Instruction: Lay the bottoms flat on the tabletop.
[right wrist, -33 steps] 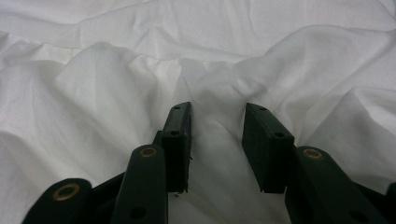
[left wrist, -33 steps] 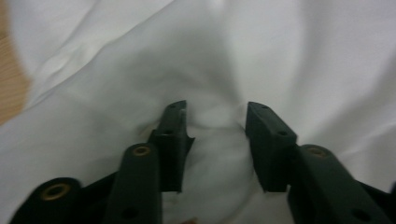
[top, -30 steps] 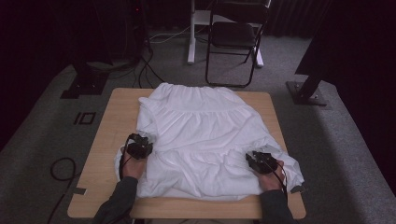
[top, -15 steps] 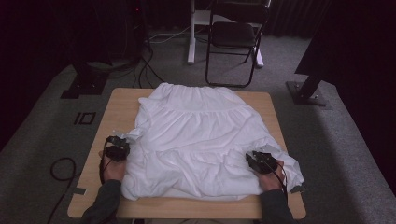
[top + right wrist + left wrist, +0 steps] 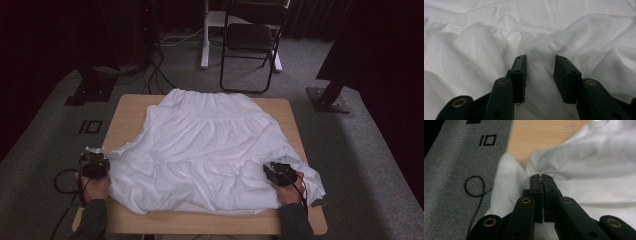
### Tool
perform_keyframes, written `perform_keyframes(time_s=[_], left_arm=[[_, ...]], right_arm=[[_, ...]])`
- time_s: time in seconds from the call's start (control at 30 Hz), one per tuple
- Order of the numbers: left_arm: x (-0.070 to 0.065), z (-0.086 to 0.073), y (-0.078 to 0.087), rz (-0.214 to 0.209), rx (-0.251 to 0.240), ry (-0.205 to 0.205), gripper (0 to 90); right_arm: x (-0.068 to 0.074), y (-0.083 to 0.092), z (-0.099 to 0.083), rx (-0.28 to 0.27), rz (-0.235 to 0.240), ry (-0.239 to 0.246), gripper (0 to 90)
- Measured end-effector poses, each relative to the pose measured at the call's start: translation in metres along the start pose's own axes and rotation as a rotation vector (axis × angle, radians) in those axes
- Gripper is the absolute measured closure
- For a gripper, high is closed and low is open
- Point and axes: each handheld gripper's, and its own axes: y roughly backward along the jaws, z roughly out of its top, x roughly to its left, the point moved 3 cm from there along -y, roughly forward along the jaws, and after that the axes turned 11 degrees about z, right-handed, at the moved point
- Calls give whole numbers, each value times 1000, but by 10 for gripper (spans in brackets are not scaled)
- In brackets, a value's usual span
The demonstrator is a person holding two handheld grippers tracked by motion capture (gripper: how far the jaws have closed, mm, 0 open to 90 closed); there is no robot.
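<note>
- Left: left gripper point(image 5: 94, 164), at lower left, pinched shut on the edge of the white skirt point(image 5: 210, 155), beyond the table point(image 5: 131, 112) edge.
- Right: right gripper point(image 5: 540, 75) half open, resting on cloth, gripping nothing.
- Risk: thin fold slipping free; unanchored skirt sliding off.

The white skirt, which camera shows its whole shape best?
The high view: the white skirt lies spread over the table. The left gripper view shows one pinched corner; the right gripper view shows close-up folds.

White tiered skirt point(image 5: 205, 155) being spread flat on wooden table point(image 5: 130, 112), waistband at far edge, hem rumpled, left corner being pulled off table's edge.
</note>
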Motion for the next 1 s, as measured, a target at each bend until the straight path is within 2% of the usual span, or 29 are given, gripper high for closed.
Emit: perform_keyframes(time_s=[0.2, 0.43, 0.47, 0.53, 0.57, 0.67, 0.73, 0.8, 1.0], left_arm=[[23, -6, 2, 29, 4, 73, 883], [47, -14, 7, 97, 12, 150, 878], [49, -15, 9, 114, 10, 157, 861], [51, -15, 11, 117, 3, 166, 804], [50, -13, 17, 91, -32, 151, 804], [40, -7, 25, 56, -82, 88, 727], [31, -2, 28, 48, -100, 59, 690], [21, 3, 31, 13, -122, 30, 662], [-13, 13, 34, -49, -143, -58, 610]], right_arm=[[0, 0, 0, 0, 0, 0, 619], [0, 0, 0, 0, 0, 0, 619], [0, 0, 0, 0, 0, 0, 619], [0, 0, 0, -1, 1, 0, 620], [0, 0, 0, -1, 0, 3, 620], [0, 0, 0, -1, -1, 3, 620], [0, 0, 0, -1, -1, 3, 620], [0, 0, 0, -1, -1, 3, 619], [0, 0, 2, 16, 1, 2, 619]])
